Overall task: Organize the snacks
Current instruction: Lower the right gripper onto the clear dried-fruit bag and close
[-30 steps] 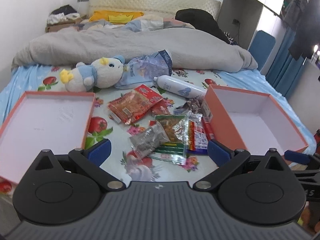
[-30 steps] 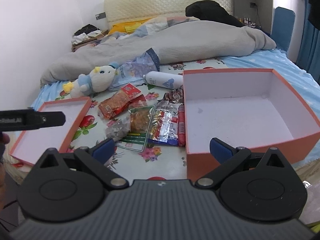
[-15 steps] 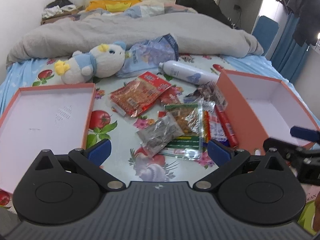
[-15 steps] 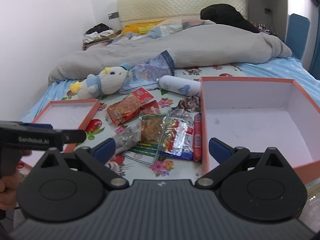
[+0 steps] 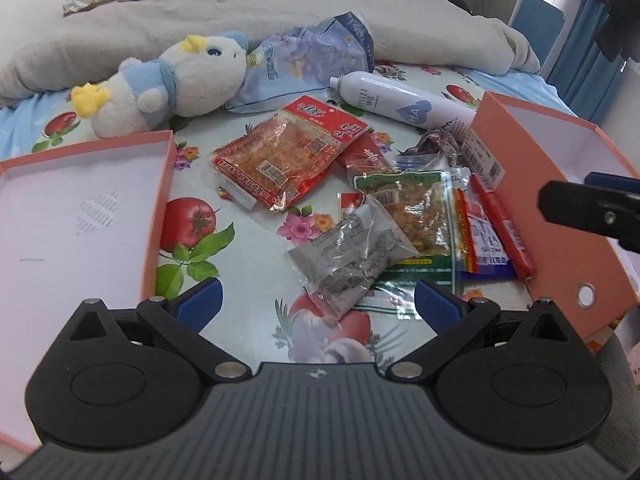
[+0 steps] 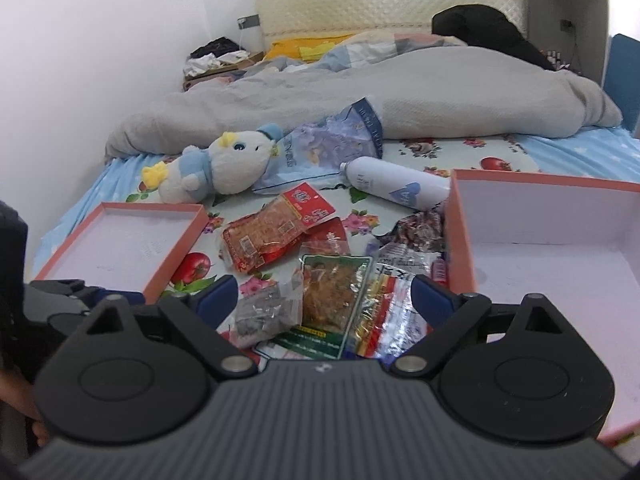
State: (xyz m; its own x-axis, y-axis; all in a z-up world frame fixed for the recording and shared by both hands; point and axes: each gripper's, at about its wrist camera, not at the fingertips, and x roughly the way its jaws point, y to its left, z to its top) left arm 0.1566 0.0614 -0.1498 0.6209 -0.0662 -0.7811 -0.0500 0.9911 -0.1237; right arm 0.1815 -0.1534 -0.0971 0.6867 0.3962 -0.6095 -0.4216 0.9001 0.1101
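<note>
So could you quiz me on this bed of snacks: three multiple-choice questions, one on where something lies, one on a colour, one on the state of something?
1. Where does the white bottle lie?
A. inside the deep box
B. on the sheet, between the plush toy and the deep box
C. inside the shallow tray

2. What colour are the outer walls of the deep box?
A. orange-pink
B. green
C. black

3. What is in the shallow tray?
A. the red snack packet
B. the plush toy
C. nothing visible

Answers:
1 B: it rests on its side on the flowered sheet, with the plush toy to its left.
2 A: the wall facing the snacks is orange-pink, the inside white.
3 C: only its bare white floor shows; the red snack packet lies outside it.
</note>
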